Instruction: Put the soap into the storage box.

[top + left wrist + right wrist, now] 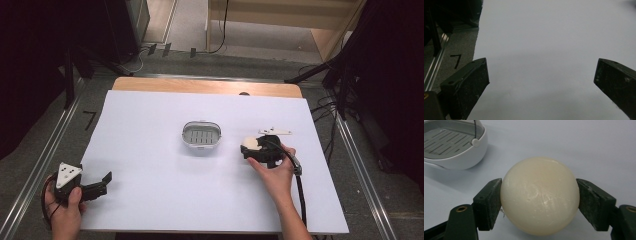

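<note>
A cream-white round soap bar (539,195) sits between the two black jaws of my right gripper (539,200), and both pads press on its sides. In the high view that gripper (248,148) lies right of centre on the white table sheet (150,190), with the soap (249,142) at its tip. A white oval soap dish (201,135) with a slotted grey tray stands just left of it, also seen as the dish (451,147) at the upper left. My left gripper (106,181) rests at the table's front left corner, jaws wide apart over bare sheet (541,82).
A black "7" mark (456,61) and a metal rail (37,170) lie on the floor left of the table. Cables and stand legs (330,70) crowd the floor at the back right. The table's wooden far edge (205,86) shows beyond the sheet.
</note>
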`<state>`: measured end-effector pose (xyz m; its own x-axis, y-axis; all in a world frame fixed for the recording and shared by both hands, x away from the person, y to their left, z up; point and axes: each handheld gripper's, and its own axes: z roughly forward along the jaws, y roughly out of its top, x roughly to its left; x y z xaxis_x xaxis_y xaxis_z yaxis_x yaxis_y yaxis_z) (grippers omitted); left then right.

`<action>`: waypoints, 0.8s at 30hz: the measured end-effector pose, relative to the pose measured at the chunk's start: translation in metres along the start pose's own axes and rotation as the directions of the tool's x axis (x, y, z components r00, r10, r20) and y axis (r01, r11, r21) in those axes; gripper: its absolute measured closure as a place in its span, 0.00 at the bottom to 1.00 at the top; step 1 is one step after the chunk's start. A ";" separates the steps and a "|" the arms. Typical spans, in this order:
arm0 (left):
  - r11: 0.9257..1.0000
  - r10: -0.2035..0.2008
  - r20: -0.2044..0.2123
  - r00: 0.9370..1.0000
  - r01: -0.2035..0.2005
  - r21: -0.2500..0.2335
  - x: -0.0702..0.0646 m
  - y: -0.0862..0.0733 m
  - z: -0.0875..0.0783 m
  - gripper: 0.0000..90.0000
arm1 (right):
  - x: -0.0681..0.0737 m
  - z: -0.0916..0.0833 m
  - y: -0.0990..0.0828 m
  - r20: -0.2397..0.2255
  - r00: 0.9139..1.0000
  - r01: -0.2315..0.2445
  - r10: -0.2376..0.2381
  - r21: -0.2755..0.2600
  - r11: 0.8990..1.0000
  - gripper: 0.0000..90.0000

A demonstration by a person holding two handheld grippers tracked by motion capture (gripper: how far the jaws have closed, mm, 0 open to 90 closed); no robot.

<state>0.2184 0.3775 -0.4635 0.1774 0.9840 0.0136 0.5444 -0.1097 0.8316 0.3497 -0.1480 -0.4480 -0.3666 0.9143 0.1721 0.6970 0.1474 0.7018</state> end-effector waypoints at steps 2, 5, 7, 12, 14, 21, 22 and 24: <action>1.000 0.000 0.000 1.000 0.000 -0.001 0.000 0.000 0.000 0.00 | 0.004 0.000 0.001 -0.006 1.000 0.011 -0.011 -0.002 1.000 0.28; 1.000 0.000 0.000 1.000 0.000 0.000 0.000 0.000 0.000 0.00 | 0.009 0.000 0.002 -0.016 1.000 0.022 -0.022 -0.004 1.000 0.28; 1.000 0.001 0.000 1.000 -0.001 0.000 0.000 0.000 0.000 0.00 | 0.013 0.001 0.003 -0.024 0.999 0.022 -0.023 -0.007 1.000 0.28; 1.000 0.000 0.000 1.000 0.000 -0.001 0.000 0.000 0.000 0.00 | 0.020 0.003 0.004 -0.041 0.999 0.036 -0.037 -0.007 0.999 0.28; 1.000 0.001 0.000 1.000 -0.001 -0.001 0.000 0.000 0.000 0.00 | 0.023 0.003 0.004 -0.041 0.998 0.040 -0.040 -0.004 0.999 0.28; 1.000 0.001 0.000 1.000 -0.001 -0.001 0.000 0.000 0.000 0.00 | 0.030 0.004 0.007 -0.059 0.997 0.053 -0.054 -0.008 0.999 0.28; 1.000 0.001 0.000 1.000 -0.001 -0.001 0.000 0.000 0.000 0.00 | 0.032 0.004 0.007 -0.062 0.997 0.052 -0.053 -0.011 0.999 0.28; 1.000 0.001 0.000 1.000 -0.001 -0.001 0.000 0.000 0.000 0.00 | 0.035 0.004 0.009 -0.067 0.996 0.063 -0.064 -0.015 0.998 0.28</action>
<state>0.2183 0.3775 -0.4635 0.1784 0.9839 0.0141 0.5435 -0.1105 0.8321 0.3453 -0.1132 -0.4386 -0.4512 0.8755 0.1729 0.6632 0.1993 0.7214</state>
